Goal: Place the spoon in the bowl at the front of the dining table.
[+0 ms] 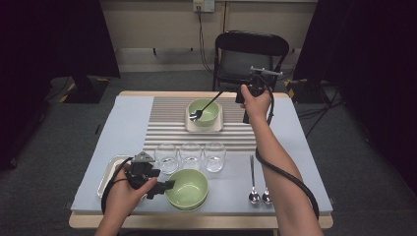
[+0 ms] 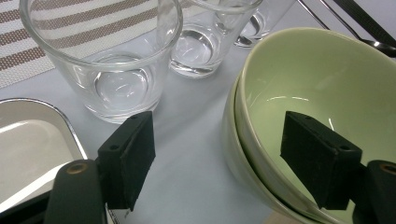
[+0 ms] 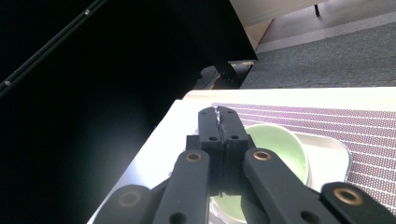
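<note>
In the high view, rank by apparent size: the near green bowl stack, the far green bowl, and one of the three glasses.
1. near green bowl stack
2. far green bowl, though it sits farther from the camera, so true size may match
3. middle glass, clearly smallest

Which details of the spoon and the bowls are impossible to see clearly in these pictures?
- Spoon: in the right gripper view its handle is a thin edge between the shut jaws of the right gripper, which hide the rest.
- Far bowl: partly covered by that gripper.
- Stacked bowls: left gripper view cuts them off; count unclear.
- Left gripper: open astride their rim; contact unclear.
</note>
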